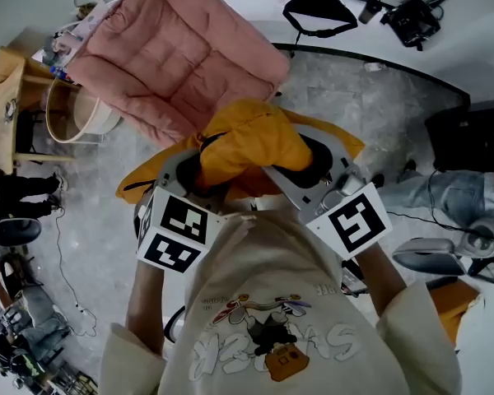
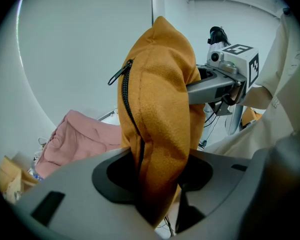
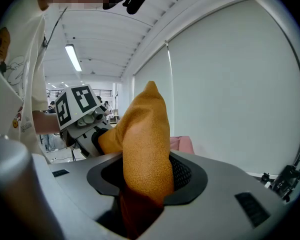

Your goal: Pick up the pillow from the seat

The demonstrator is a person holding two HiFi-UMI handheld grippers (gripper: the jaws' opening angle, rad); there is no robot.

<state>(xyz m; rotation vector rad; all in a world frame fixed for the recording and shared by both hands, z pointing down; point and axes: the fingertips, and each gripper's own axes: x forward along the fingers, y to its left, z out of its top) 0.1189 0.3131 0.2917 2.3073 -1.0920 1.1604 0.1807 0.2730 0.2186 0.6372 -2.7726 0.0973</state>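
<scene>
pillow: mustard-yellow fleece pillow with black zipper (image 1: 249, 142) is hanging in the air, clear of the pink quilted seat (image 1: 177, 56), on its near side, close to the person's cream printed shirt (image 1: 263, 262) | left: left gripper (image 2: 157, 181) fingers are clamping the pillow's zipper edge | right: right gripper (image 3: 142, 184) fingers are clamping the pillow's other end

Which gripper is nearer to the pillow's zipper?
Left. The left gripper clamps the pillow right at the zipper; the right gripper grips the other, plain side, away from it.
</scene>
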